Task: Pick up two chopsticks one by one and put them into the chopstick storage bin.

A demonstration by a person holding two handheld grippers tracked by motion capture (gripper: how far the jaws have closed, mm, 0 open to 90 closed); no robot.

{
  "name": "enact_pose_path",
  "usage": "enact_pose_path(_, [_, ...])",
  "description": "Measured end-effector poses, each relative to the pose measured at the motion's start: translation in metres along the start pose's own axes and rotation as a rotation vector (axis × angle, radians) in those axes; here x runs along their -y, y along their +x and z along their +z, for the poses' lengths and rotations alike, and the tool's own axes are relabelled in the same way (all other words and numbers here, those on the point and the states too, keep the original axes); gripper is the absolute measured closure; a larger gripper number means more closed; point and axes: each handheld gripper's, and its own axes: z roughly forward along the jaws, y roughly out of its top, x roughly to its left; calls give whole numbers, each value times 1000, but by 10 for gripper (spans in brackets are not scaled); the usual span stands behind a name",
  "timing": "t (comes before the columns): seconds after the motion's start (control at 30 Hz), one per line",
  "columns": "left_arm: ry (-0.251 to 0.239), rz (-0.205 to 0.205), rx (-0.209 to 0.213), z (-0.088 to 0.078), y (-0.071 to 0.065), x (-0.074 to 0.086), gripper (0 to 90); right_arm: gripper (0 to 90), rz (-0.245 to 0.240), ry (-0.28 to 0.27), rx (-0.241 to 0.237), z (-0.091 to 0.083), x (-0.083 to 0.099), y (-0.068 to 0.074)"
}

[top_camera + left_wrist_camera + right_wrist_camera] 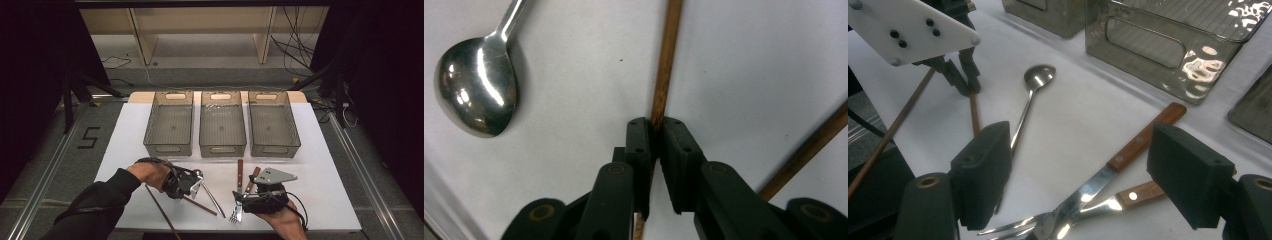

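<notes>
Chopstick (pixel 665 65) flat on white table (pixel 320 165), pinched in left tongs (pixel 655 137); second chopstick (pixel 809 150) just beside. Right tongs (pixel 1078 170) spread over knife (pixel 1128 152) and fork (pixel 1098 202). Spoon (pixel 476 92) near. Three bins (pixel 222 125) behind; high view adds floor cables (pixel 295 50).

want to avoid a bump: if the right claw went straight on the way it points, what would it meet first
Most likely the wood-handled knife and fork lying crossed between the open right claw; beyond them stands a clear bin. Depth is hard to judge.

High view overhead, forward-down; claw views close, probably both sharing spoon (pixel 476 92).
</notes>
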Motion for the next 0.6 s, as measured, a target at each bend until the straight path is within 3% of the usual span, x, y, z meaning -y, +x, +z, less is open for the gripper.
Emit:
enact_pose_path(0.4, [-8,14,10,-1,1,0,850,266,0,-3,-3,0,0,0])
enact_pose_path(0.6, [-22,6,-22,-10,2,3,851,266,-1,-1,-4,0,0,0])
